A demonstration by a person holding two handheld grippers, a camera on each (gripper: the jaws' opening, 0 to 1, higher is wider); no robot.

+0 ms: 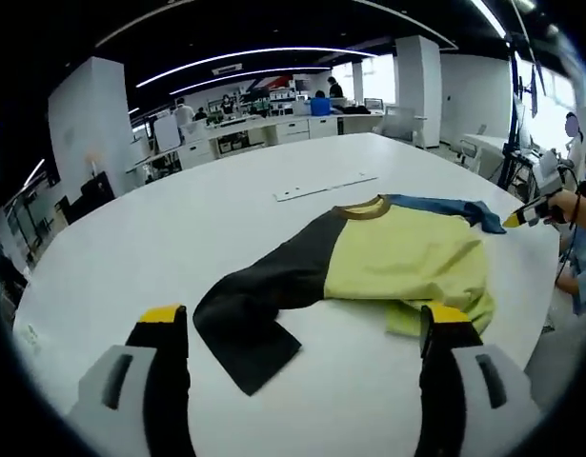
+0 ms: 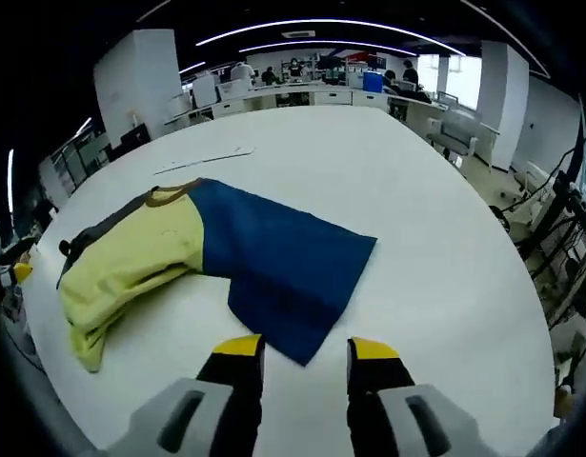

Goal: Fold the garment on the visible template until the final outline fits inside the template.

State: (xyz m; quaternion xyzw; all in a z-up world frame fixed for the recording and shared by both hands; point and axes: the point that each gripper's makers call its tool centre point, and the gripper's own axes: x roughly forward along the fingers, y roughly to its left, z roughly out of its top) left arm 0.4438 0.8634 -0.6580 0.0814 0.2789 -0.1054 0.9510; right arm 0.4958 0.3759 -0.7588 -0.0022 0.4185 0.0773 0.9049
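One shirt lies spread on the round white desk, its yellow body rumpled at the hem, one black sleeve reaching toward our left gripper and one blue sleeve laid flat toward our right gripper. We judge the cloth light, soft and limp: it will sag and drag where it is not carried, and it should slide easily over the smooth desk. The best holds look to be the sleeve ends and the hem corners, pinched through a thin edge, not a bunched fold. Our left gripper hovers with jaws wide apart, holding nothing; our right gripper stands above the blue sleeve's near edge with a narrower gap, also holding nothing. By our count: one shirt, two sleeves, two grippers, and one pale flat strip on the desk beyond the collar. We cannot pick out a template outline under the shirt.
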